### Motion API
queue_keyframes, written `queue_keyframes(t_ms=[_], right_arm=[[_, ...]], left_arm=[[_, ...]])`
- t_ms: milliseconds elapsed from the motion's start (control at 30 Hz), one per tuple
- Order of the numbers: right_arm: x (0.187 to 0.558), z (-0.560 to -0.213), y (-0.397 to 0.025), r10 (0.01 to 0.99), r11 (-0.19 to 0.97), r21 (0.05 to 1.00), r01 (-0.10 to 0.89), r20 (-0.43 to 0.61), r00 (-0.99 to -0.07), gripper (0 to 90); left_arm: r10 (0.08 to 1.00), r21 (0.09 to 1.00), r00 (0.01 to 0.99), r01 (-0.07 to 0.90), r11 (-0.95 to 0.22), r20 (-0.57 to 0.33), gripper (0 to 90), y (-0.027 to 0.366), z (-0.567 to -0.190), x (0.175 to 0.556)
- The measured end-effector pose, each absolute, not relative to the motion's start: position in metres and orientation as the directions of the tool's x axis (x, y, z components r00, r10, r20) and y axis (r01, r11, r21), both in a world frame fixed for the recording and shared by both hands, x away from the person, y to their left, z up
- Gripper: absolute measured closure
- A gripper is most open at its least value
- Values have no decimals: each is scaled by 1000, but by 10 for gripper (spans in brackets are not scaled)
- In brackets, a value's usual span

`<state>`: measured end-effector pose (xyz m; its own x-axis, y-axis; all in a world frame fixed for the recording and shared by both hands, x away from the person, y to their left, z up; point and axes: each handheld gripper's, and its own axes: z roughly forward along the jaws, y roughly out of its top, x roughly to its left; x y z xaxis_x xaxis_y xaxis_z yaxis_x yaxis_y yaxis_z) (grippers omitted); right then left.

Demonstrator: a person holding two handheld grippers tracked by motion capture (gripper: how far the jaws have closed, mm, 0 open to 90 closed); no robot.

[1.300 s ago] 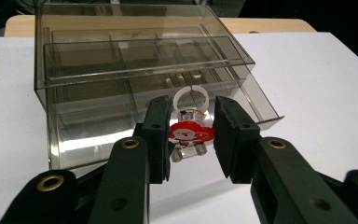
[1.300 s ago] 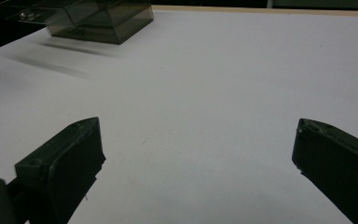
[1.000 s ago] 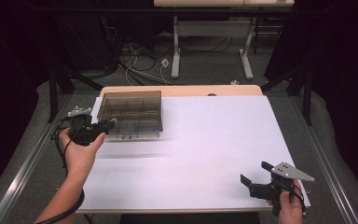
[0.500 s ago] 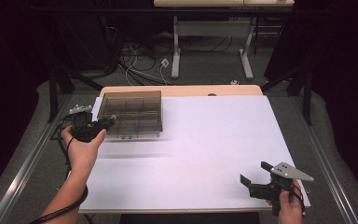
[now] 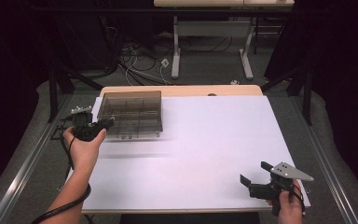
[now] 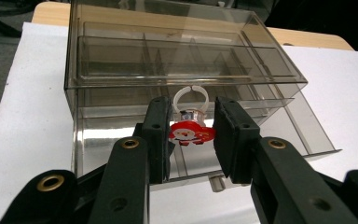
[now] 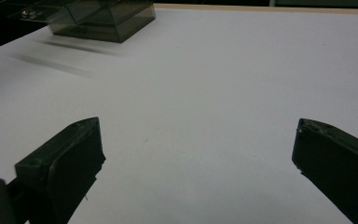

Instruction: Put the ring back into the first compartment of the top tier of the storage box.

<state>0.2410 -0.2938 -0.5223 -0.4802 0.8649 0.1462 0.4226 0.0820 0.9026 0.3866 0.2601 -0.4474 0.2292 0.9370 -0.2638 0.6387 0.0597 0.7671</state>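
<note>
A smoky see-through organiser box (image 5: 130, 112) (image 6: 168, 65) stands at the far left of the white table sheet (image 5: 214, 140), with a lower drawer (image 6: 307, 121) pulled out toward me. My left gripper (image 5: 108, 123) (image 6: 193, 122) hovers at the box's front left, shut on a white plastic ring (image 6: 191, 95) with a red Santa ornament, held just in front of the open drawer. My right gripper (image 5: 255, 172) (image 7: 196, 140) stands wide open near the front right edge, nothing between its fingers. A corner of the box (image 7: 107, 18) appears far off in the right gripper view.
The wooden table edge (image 5: 233, 90) shows beyond the white sheet. Metal rails (image 5: 23, 172) run along both sides of the table. Desk legs and cables (image 5: 168, 60) lie on the floor behind.
My left hand has edged slightly toward the box with the ring in its grip. The right gripper has stayed in place.
</note>
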Motion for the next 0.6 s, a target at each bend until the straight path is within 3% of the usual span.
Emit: queue_keyframes(t_ms=[600], right_arm=[[241, -522, -294, 864, 85, 903, 421, 144, -483, 14]], left_arm=[[948, 732, 175, 677, 80, -265, 672, 270, -463, 395]])
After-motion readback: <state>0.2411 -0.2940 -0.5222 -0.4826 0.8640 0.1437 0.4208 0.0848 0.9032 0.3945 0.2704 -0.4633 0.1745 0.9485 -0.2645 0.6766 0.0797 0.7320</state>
